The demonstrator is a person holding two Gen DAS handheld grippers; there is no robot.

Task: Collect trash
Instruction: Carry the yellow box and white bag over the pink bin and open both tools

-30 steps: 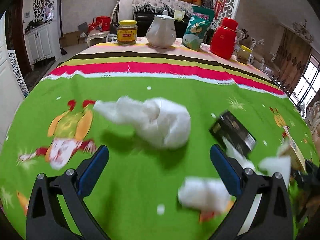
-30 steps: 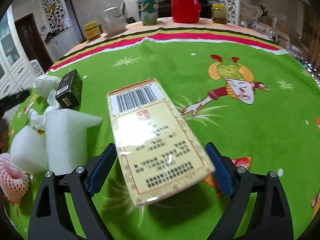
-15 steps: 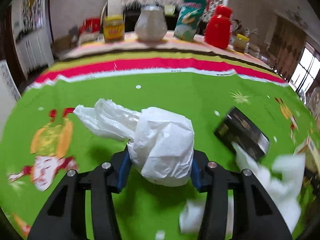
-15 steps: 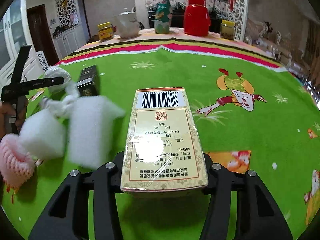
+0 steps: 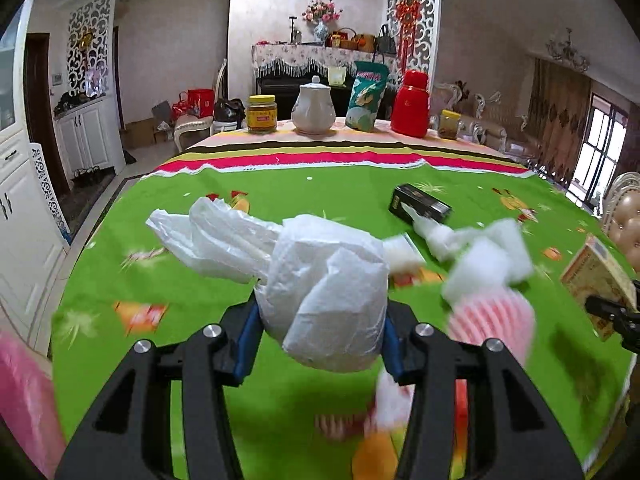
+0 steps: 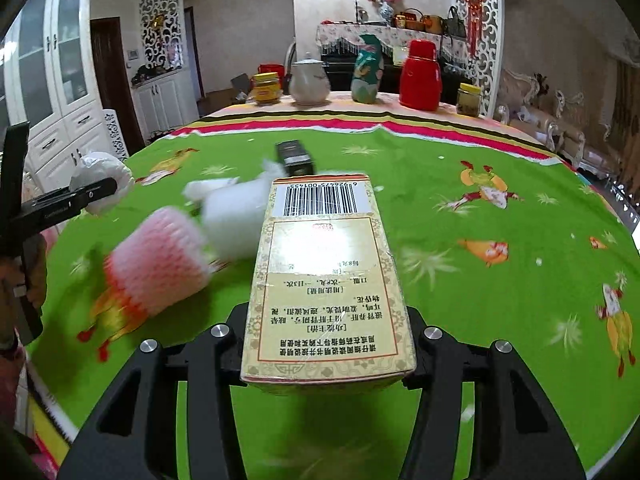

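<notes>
The left gripper (image 5: 320,320) has its jaws closed on a crumpled white plastic bag (image 5: 324,292), held clear above the green desk (image 5: 280,192); the loose tail of the bag trails off to the left. The right gripper (image 6: 328,344) has its jaws closed on the near end of a yellow cardboard box (image 6: 328,276), barcode end pointing away, also lifted off the desk.

The bag looks very light and soft, so it squashes between the jaws and could slip if the grip loosens; taking it by the bunched, knotted middle, as here, seems safest. The box looks light but stiff, with smooth wrapped sides, so a grip across its narrow width near one end should hold, though it may sag or twist.

Still lying on the desk between the two grippers are white foam pieces (image 6: 236,216), a pink foam net sleeve (image 6: 156,260) and a small black box (image 6: 296,158). The foam is light and springy; the black box is rigid and best pinched across its short sides.
</notes>
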